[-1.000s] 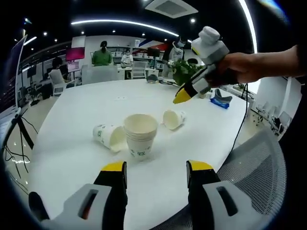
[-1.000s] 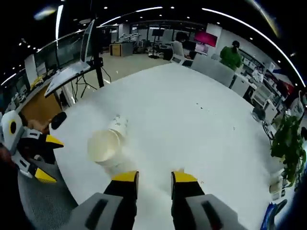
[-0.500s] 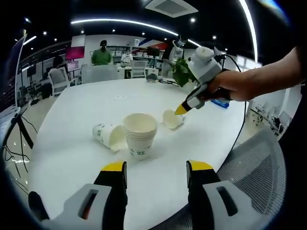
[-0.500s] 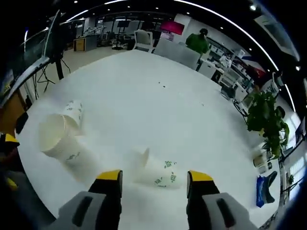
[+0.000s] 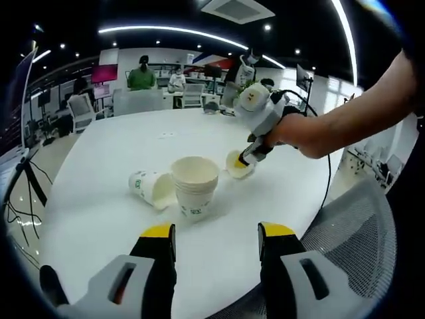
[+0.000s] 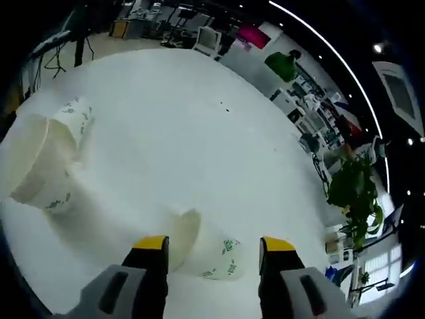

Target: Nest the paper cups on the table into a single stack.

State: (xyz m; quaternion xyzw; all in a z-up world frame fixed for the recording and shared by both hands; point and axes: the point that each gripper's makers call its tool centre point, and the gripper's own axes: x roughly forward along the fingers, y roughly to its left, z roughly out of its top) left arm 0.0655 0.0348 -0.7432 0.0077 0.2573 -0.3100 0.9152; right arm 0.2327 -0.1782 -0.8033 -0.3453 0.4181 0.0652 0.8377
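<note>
In the left gripper view, a paper cup lying on its side point(image 5: 150, 187) rests on the white counter point(image 5: 93, 199) with its mouth turned toward the camera, touching or just beside the upright stack of nested cups point(image 5: 194, 187) at the middle of the counter. To the right of the stack lies a second fallen cup point(image 5: 237, 164), and the right gripper point(image 5: 247, 159), held in a person's hand point(image 5: 287, 130), reaches down to it with its yellow-tipped fingers at the cup's rim; from here it is hard to tell whether they touch it. The left gripper point(image 5: 216, 240) hangs near the counter's near edge, well short of the stack, its fingers point(image 5: 158, 243) spread apart with nothing between them. A mesh chair back point(image 5: 358, 232) sits at the lower right, and a potted plant point(image 5: 247, 88) stands at the far side of the counter. In the right gripper view, the stack point(image 6: 33, 166) and the tipped cup behind it point(image 6: 72, 118) appear at the far left, while the second fallen cup point(image 6: 206, 249) lies on the counter point(image 6: 166, 133) between the right gripper's point(image 6: 214, 247) spread fingers point(image 6: 151, 256), its open mouth toward the left finger; the fingers straddle it without closing on it. The plant point(image 6: 352, 193) stands at the right.
</note>
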